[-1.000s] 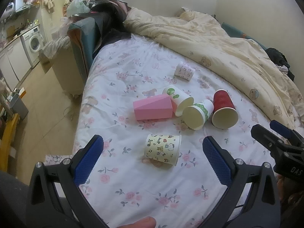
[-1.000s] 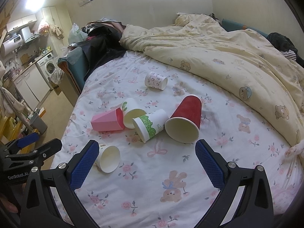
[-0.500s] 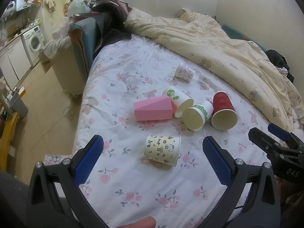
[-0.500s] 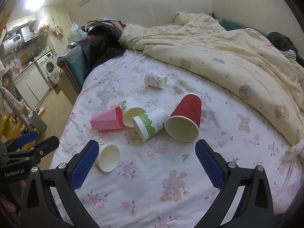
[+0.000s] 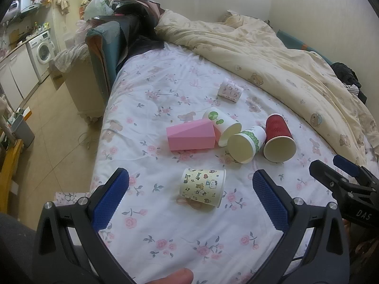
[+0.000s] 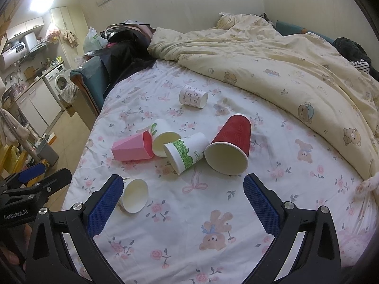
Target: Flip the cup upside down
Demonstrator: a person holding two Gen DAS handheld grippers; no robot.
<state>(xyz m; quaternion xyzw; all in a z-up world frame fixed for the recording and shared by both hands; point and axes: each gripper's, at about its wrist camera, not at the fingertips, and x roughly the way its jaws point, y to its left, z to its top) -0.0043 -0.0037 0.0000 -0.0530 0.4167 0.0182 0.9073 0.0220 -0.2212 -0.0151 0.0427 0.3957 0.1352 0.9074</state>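
Both views are lit by soft, slightly dim indoor light with a warm yellowish cast. In the right wrist view a ceiling lamp (image 6: 42, 1) at the upper left blows out into a white glare patch, and the wall around it glows. Shadows are faint: the red cup (image 6: 231, 145) throws a soft grey shadow on the sheet (image 6: 213, 213) to its right (barely darker than the cloth). The fisheye lens bends the room strongly, curving the bed edge and walls, and black corners frame each picture. The centre is fairly sharp; the kitchen (image 5: 26, 54) at the far left looks soft and smeared, with some noise
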